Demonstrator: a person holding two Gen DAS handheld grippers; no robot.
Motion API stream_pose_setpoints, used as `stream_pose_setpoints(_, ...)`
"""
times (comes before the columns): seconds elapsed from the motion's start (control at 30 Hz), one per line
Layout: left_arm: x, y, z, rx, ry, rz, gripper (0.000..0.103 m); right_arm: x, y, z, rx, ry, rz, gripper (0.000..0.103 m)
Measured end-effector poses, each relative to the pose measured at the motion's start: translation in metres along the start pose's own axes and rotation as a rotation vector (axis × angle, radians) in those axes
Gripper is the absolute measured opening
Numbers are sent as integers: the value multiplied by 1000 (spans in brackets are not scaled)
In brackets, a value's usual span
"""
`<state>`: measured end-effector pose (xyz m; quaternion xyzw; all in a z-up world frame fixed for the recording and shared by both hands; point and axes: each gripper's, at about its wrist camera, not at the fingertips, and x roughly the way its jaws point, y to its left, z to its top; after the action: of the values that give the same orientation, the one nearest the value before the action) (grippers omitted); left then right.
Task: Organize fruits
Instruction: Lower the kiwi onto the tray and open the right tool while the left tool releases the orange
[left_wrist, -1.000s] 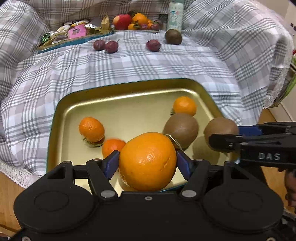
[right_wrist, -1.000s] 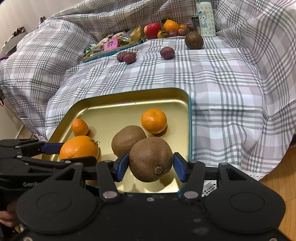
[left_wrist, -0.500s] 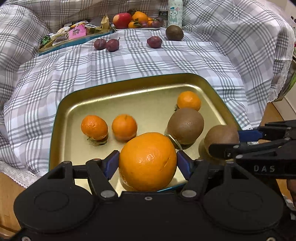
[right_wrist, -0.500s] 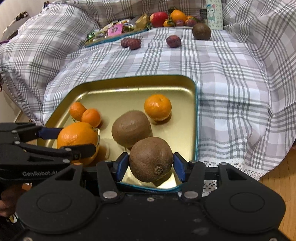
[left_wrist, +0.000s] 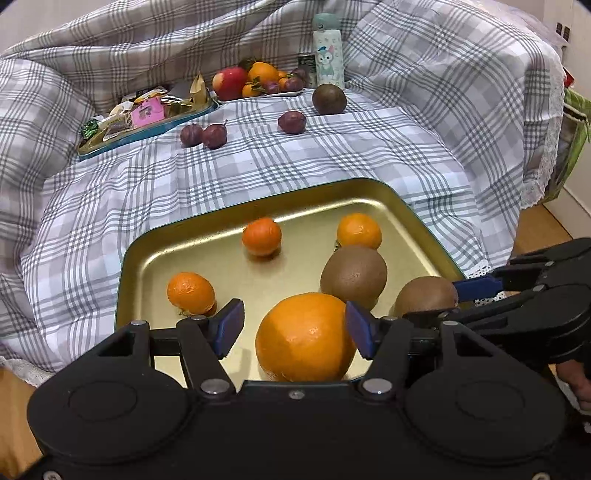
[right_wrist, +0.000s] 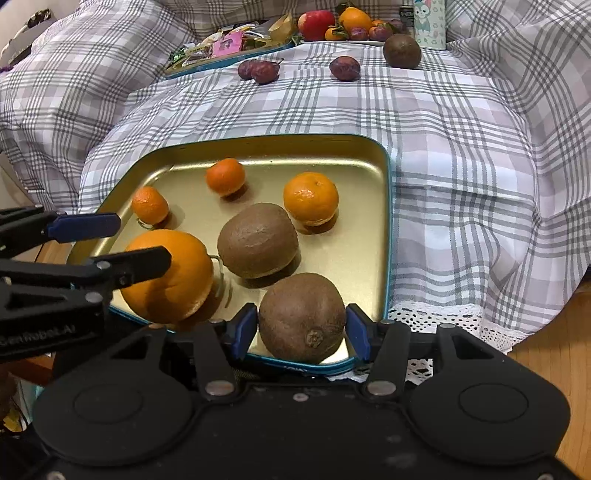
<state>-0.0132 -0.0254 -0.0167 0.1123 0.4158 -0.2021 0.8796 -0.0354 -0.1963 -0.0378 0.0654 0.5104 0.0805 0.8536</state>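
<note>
A gold tray (left_wrist: 207, 243) (right_wrist: 369, 155) lies on the plaid cloth. My left gripper (left_wrist: 294, 328) is open; the big orange (left_wrist: 306, 338) (right_wrist: 173, 277) rests on the tray between its fingers, touching only the right pad. My right gripper (right_wrist: 301, 330) stands around a kiwi (right_wrist: 302, 317) (left_wrist: 424, 295) at the tray's near edge; the left pad seems slightly apart from it. Three small mandarins (left_wrist: 261, 236) (left_wrist: 191, 293) (left_wrist: 359, 230) and another kiwi (left_wrist: 354, 275) (right_wrist: 257, 240) sit in the tray.
Three plums (left_wrist: 291, 122) and a dark round fruit (left_wrist: 328, 98) lie on the cloth beyond. A plate of fruit (left_wrist: 255, 79), a snack tray (left_wrist: 147, 118) and a bottle (left_wrist: 328, 51) stand at the back. Wooden floor (right_wrist: 554, 354) shows at the right.
My left gripper has opened and let go of the big orange, which now rests on the tray. One small mandarin has rolled towards the tray's far side. The right gripper's kiwi has come down to the tray.
</note>
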Motion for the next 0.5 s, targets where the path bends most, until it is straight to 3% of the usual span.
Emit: stream_pose_setpoints(0.5,-1,10,0,-77,11,9,63,-19,-7,8,43,-64,10,56)
